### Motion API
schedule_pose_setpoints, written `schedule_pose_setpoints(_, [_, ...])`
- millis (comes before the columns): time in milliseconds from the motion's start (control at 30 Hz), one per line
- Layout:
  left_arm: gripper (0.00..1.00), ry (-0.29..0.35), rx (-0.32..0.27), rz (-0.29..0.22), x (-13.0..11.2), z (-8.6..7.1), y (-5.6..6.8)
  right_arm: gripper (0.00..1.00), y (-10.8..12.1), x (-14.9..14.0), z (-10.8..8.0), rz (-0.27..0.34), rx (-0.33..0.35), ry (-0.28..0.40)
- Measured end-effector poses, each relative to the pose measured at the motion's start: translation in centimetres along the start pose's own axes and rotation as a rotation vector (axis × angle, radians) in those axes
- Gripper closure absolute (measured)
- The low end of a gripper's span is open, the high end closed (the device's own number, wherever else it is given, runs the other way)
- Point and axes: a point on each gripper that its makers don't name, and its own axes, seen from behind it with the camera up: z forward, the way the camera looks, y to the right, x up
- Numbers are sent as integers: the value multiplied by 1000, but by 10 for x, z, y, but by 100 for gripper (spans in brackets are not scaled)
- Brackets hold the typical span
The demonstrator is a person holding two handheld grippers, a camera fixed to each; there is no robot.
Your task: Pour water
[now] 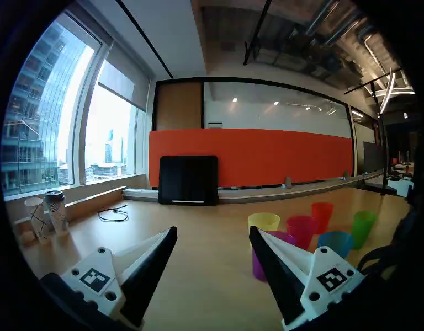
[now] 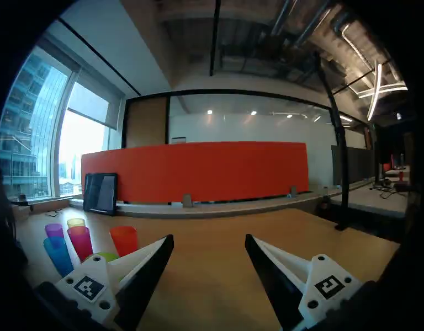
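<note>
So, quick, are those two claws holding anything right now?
Left gripper: open, holding nothing.
Right gripper: open, holding nothing.

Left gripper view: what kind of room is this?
Most likely an office: a long wooden desk with an orange divider panel, tall windows facing city towers, and exposed pipes overhead.

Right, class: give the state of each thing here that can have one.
left claw: open, empty
right claw: open, empty
yellow cup: upright
purple cup: upright
pink cup: upright
red cup: upright
blue cup: upright
green cup: upright
lidded paper cup: upright, lid on
tablet: leaning, screen dark
</note>
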Motion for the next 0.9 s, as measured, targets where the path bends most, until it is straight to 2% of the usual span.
schedule_pose_setpoints(400, [3, 0, 0, 0, 0, 0, 0, 0, -5, -9, 2, -39, 3, -27])
schedule_pose_setpoints(900, [3, 0, 0, 0, 0, 0, 0, 0, -7, -9, 2, -38, 9, -28])
